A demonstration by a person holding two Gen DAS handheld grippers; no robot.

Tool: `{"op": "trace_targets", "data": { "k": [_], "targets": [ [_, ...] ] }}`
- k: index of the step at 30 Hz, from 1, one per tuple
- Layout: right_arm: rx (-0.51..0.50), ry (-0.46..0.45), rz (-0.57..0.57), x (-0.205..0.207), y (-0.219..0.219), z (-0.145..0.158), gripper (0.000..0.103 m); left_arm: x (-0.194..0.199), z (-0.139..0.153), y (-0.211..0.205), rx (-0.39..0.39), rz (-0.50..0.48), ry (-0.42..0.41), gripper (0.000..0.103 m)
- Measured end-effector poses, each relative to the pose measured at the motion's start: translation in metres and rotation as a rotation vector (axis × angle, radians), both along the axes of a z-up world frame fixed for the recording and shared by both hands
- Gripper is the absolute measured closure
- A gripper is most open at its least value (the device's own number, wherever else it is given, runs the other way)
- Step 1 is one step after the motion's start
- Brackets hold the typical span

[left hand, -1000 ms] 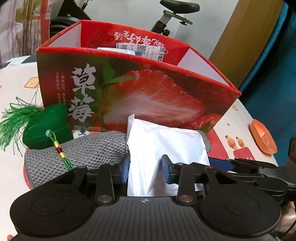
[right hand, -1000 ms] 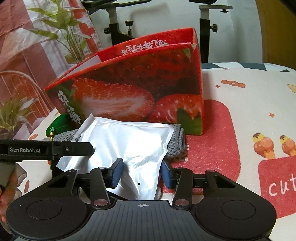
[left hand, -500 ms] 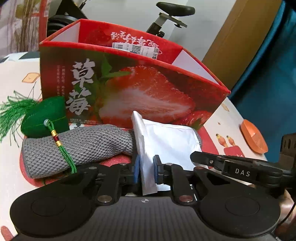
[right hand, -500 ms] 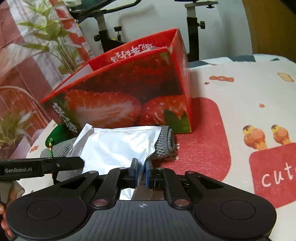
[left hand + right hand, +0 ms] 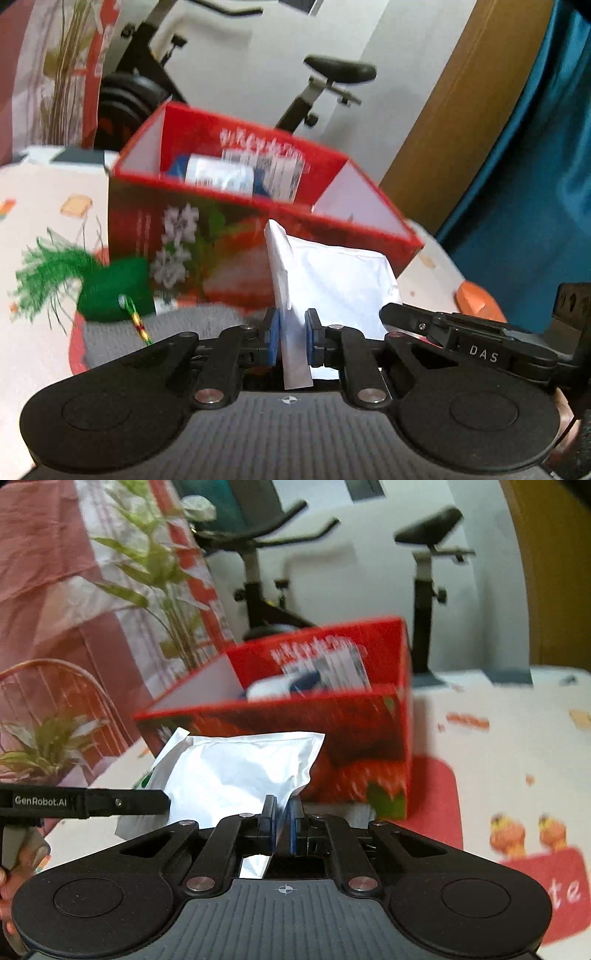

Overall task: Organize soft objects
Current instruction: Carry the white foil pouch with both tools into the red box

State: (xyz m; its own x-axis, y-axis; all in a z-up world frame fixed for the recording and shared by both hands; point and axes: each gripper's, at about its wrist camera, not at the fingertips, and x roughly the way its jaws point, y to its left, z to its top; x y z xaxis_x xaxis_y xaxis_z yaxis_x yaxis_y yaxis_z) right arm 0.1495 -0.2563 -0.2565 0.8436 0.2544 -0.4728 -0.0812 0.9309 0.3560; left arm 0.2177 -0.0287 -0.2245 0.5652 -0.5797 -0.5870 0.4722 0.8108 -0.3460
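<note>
1. Holding the white pouch [image 5: 343,280] from two sides, the left gripper [image 5: 291,334] has its blue pads pinched on one edge of it, and the right gripper [image 5: 282,821] has its pads pressed almost together on a thin corner of the same pouch [image 5: 236,771].
2. The pouch hangs in the air between both grippers, in front of the near wall of the red strawberry box [image 5: 229,236], at about the height of its rim and not yet above the opening.
3. One thing already lies inside the box: a white and blue packet [image 5: 221,175]. It is blurred, so I cannot say what it is.
4. Two soft things wait on the table beside the box: a green tasselled sachet [image 5: 114,291] and a grey knitted piece [image 5: 177,328] under it.
5. My judgement: the task is somewhere near the middle. The pouch must be carried over the rim and released, then the sachet and the grey piece remain.
</note>
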Motion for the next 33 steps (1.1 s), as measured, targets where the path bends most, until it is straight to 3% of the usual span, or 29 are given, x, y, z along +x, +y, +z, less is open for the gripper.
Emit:
{"op": "trace_targets", "data": {
  "k": [8, 12, 17, 26, 33],
  "targets": [
    [-0.014, -0.101, 0.02, 0.011, -0.004, 0.046, 0.097, 0.004, 0.038, 0.001, -0.036, 0.01, -0.085, 0.087],
    [0.06, -0.084, 0.013, 0.033, -0.014, 0.064, 0.097, 0.018, 0.053, -0.001, -0.032, 0.02, -0.117, 0.087],
    [0.07, -0.051, 0.011, 0.08, -0.015, 0.077, 0.097, 0.055, 0.062, -0.005, -0.026, 0.046, -0.129, 0.087],
    [0.032, 0.117, -0.021, 0.173, -0.003, 0.054, 0.097, 0.133, 0.048, -0.017, 0.122, 0.066, -0.051, 0.087],
    [-0.022, 0.233, -0.004, 0.193, 0.011, 0.03, 0.098, 0.147, 0.024, -0.019, 0.246, 0.033, 0.023, 0.084]
  ]
}}
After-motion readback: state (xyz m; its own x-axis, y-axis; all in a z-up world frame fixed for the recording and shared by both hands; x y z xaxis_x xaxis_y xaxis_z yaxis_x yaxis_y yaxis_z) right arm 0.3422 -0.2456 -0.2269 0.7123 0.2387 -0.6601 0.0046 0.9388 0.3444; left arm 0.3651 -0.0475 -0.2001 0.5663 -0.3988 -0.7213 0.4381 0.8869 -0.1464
